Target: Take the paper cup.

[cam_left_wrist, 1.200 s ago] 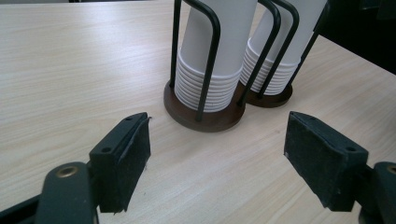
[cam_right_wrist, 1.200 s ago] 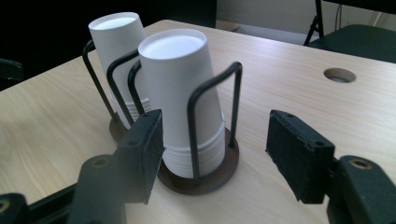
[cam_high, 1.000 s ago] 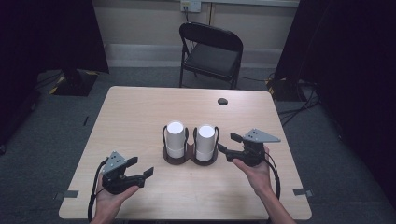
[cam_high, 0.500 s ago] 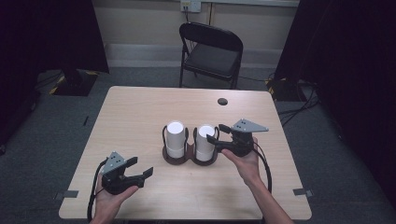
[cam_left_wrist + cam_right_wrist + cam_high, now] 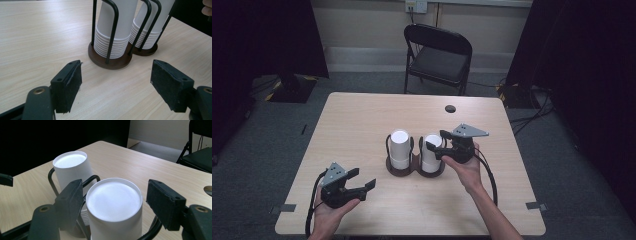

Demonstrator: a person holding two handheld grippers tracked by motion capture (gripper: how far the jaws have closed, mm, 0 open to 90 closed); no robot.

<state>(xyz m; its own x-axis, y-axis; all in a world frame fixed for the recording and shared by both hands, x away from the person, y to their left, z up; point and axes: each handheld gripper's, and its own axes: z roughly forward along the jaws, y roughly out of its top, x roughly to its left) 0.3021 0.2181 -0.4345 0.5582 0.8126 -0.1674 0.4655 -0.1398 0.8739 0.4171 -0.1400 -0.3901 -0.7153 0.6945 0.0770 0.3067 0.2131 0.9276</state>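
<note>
Wooden table [image 5: 362, 120] carried a twin wire holder [image 5: 414, 167] mid-table, each bay stacked with upturned white cups [image 5: 113, 207]. Right gripper [image 5: 438, 140] straddled the right stack, jaws just opening, not pressing. Left gripper [image 5: 362, 179] spread wide, near edge

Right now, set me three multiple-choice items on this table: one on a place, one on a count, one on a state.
1. Where is the right gripper?
A. at the right cup stack
B. on the chair
C. at the table's left edge

2. How many cup stacks stand in the holder?
A. one
B. two
C. four

3. How do the left gripper's jaws stand?
A. open, nothing between them
B. shut on a cup
C. shut on the cable

Key: 1 A, its jaws flank that stack's top; 2 B, the left cup stack stands beside the right one; 3 A, bare table shows between the pads.
</note>
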